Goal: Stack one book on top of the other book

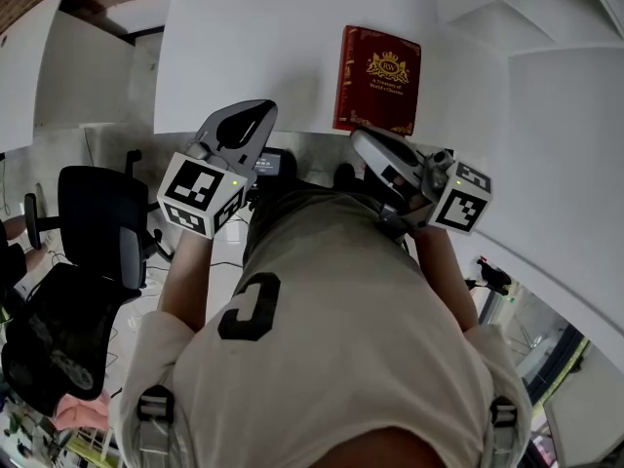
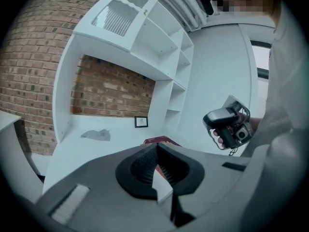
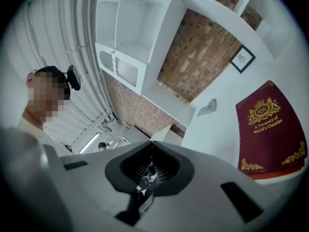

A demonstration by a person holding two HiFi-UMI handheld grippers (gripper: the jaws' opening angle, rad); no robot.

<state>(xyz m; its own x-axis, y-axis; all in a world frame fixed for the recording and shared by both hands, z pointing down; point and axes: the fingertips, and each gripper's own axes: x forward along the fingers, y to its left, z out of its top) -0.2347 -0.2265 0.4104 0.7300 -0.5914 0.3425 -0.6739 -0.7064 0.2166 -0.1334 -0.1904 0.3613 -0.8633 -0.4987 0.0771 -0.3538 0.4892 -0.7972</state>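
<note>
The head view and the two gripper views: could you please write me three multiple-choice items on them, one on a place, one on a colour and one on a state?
1. Where does the book lie?
A. On the white table
B. On the black chair
C. On a shelf

2. What colour is the book's cover?
A. Blue with silver print
B. Dark red with gold print
C. Plain green

3. How do the right gripper's jaws stand?
A. Wide apart
B. Closed on the book
C. Together, with nothing between them

Answers:
1. A, since the head view shows the book flat on the white tabletop ahead of the person.
2. B, since both the head view and the right gripper view show a dark red cover with a gold crest and lettering.
3. C, since in the right gripper view the jaw tips meet and the book lies apart, off to the right.
</note>
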